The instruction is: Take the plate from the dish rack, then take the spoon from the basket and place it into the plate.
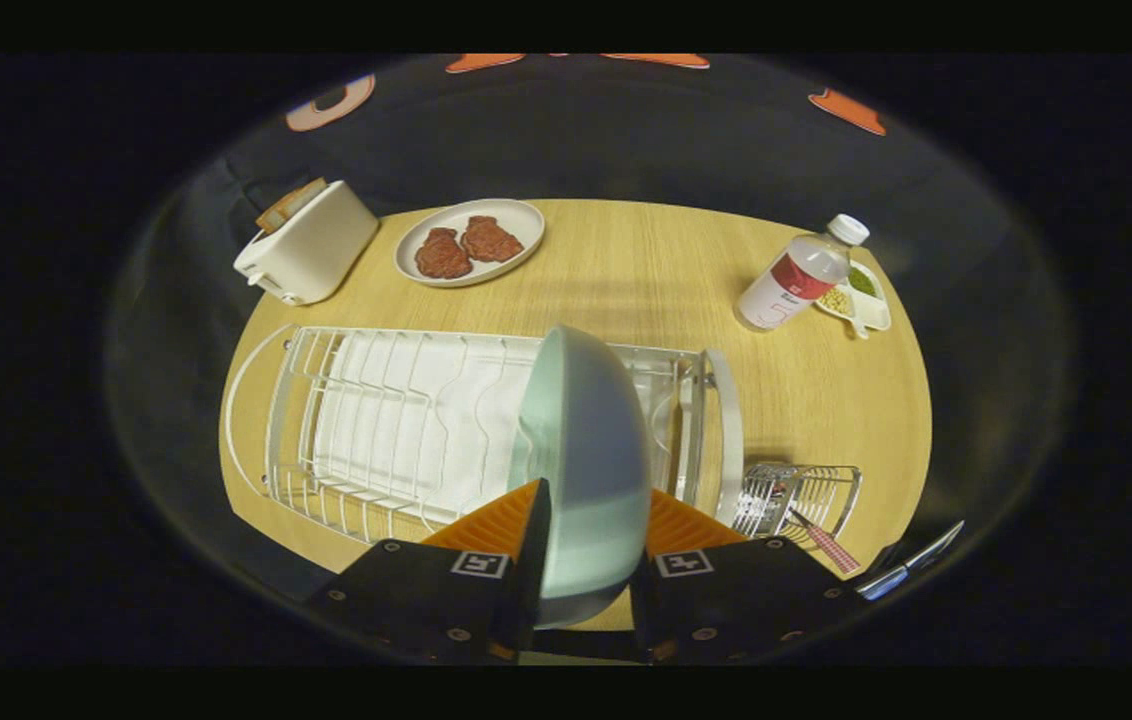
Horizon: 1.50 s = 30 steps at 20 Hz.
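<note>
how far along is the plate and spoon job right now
Done: nothing is set down yet. In hand: the tongs are shut on the pale green round plate, held on edge above the white wire dish rack. Left: set the plate down, then move the spoon from the small wire basket into it.

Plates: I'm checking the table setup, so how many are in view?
2. A pale green round plate stands on edge over the white wire dish rack, the gripper jaws closed on it. A white oval plate of meat lies beyond, beside the toaster.
</note>
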Tool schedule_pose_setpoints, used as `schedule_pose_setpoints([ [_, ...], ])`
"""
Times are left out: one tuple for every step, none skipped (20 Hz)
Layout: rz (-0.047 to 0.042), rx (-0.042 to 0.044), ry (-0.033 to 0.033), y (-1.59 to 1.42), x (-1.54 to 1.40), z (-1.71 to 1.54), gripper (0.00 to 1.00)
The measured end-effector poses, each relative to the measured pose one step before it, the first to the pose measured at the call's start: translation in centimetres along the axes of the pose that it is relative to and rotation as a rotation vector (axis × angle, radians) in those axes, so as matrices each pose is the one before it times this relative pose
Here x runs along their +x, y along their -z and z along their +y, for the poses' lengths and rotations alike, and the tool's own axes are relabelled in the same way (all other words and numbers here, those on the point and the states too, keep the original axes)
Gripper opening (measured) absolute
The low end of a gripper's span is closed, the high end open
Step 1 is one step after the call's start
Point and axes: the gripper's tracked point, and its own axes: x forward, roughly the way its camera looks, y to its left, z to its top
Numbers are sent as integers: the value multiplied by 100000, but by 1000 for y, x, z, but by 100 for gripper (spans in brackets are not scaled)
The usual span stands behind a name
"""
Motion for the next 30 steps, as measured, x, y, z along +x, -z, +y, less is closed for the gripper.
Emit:
schedule_pose_setpoints([
  [142, 1362, 1551, -121, -251, -151, 36],
  [-201, 1135, 1282, -128, -300, -64, 34],
  [-435, 687, 1385, -236, -444, -156, 32],
  [-1338, 549, 1649, -396, -464, -227, 32],
  [-1467, -218, 2019, -421, -469, -213, 31],
  [-1610, -554, 2343, -207, -325, -334, 31],
  [-1971, -1260, 2955, -377, -541, -520, 31],
  [-1608, -615, 1755, -339, -508, -369, 31],
  [-25, 970, -1704, -55, -489, 351, 30],
  [-137, 1653, -1555, 56, -599, 363, 29],
  [13, 1302, -328, 137, -424, -24, 29],
  [-675, 638, 247, 177, -303, -353, 29],
  [-757, 69, 300, 188, -445, -322, 29],
  [-591, -142, -41, 308, -453, -259, 29],
  [-716, 142, -96, 241, -540, -396, 29],
  [-1031, 234, -100, 270, -383, -451, 29],
  [-908, 271, -155, 337, -329, -494, 29],
  [-241, 86, -276, 575, -219, -609, 29],
  [537, 620, -744, 740, -273, -663, 29],
  [804, 1189, -1658, 852, -238, -318, 29],
  [939, 1604, -1918, 839, -188, -454, 29],
  [128, 825, -1890, 731, -137, -559, 29],
  [479, -739, -564, 882, 119, -740, 29],
  [750, -435, 456, 1132, 124, -1054, 29],
  [262, -426, -1058, 902, 136, -623, 29],
  [244, 1498, -3378, 866, -269, -150, 29],
  [416, 2372, -4539, 774, -23, 270, 29],
  [1562, 2577, -4010, 1249, -510, -122, 29],
  [420, 751, -2974, 775, 29, -94, 29],
  [-40, 766, -2580, 897, 94, -238, 29],
])
